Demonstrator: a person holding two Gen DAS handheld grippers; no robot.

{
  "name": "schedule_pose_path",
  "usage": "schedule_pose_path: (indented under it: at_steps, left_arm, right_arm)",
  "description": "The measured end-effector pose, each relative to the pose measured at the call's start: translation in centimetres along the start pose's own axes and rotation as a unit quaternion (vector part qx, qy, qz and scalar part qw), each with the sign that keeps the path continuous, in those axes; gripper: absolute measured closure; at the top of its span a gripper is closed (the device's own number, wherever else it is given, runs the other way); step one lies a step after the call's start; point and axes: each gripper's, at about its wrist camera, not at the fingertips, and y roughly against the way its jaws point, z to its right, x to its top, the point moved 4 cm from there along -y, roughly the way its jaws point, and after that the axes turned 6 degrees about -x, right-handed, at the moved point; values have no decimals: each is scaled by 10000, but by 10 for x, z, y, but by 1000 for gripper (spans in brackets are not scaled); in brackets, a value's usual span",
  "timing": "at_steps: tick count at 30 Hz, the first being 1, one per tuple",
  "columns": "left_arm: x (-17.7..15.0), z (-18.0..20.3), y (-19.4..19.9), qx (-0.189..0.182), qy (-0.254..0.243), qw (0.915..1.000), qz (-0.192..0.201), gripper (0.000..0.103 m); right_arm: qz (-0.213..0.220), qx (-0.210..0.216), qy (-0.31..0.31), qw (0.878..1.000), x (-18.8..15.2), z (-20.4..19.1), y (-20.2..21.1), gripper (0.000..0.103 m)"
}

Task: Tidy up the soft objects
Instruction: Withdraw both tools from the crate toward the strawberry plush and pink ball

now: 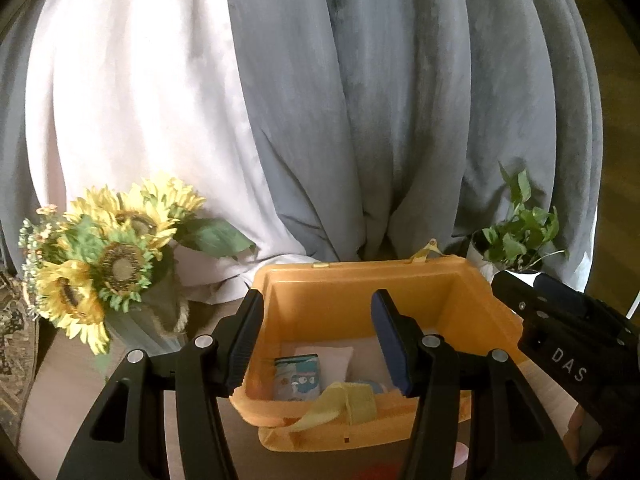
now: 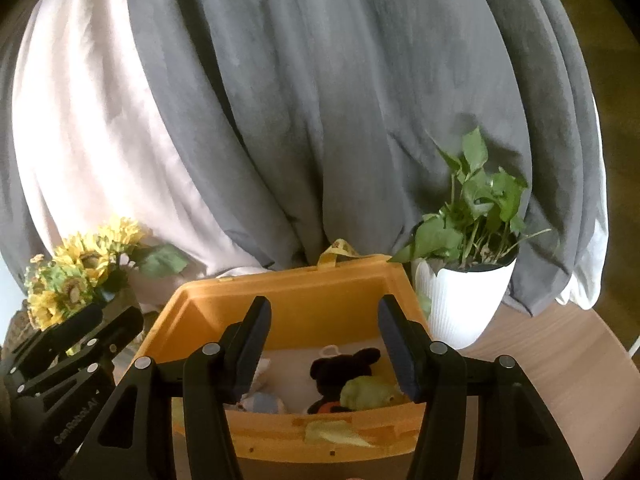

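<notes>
Both grippers empty w/ jaws wide: left gripper (image 1: 318,344) & right gripper (image 2: 324,350) hover over the orange bin (image 2: 320,296); black plush (image 2: 344,368) & green plush (image 2: 370,394) lie below the right gripper, prob. already sorted.

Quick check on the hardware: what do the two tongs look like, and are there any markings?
Both tongs, left and right, are matte black with triangular cut-outs, silver pivot bolts and dark blue ribbed pads. One body reads "DAS", the other "Gen Robot.AI". No cables or sleeves show.

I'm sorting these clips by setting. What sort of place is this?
Most likely a room in a home. Long grey and pale pink curtains hang behind a wooden table that carries a leafy green plant in a white ribbed pot, a yellow sunflower bouquet and an orange plastic bin of plush toys.
</notes>
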Motion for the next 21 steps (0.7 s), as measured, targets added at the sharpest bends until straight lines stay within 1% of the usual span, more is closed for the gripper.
schedule_pose_path:
  at_steps: [11,21]
  left_arm:
    - [-6,7,49,85,-7,9998,160,47]
    - [-19,13,90,110,-54,9997,226,46]
  right_arm:
    - [158,106,33,9998,-3,-1,41,46]
    - [272,163,28,9995,-14,2,82,46]
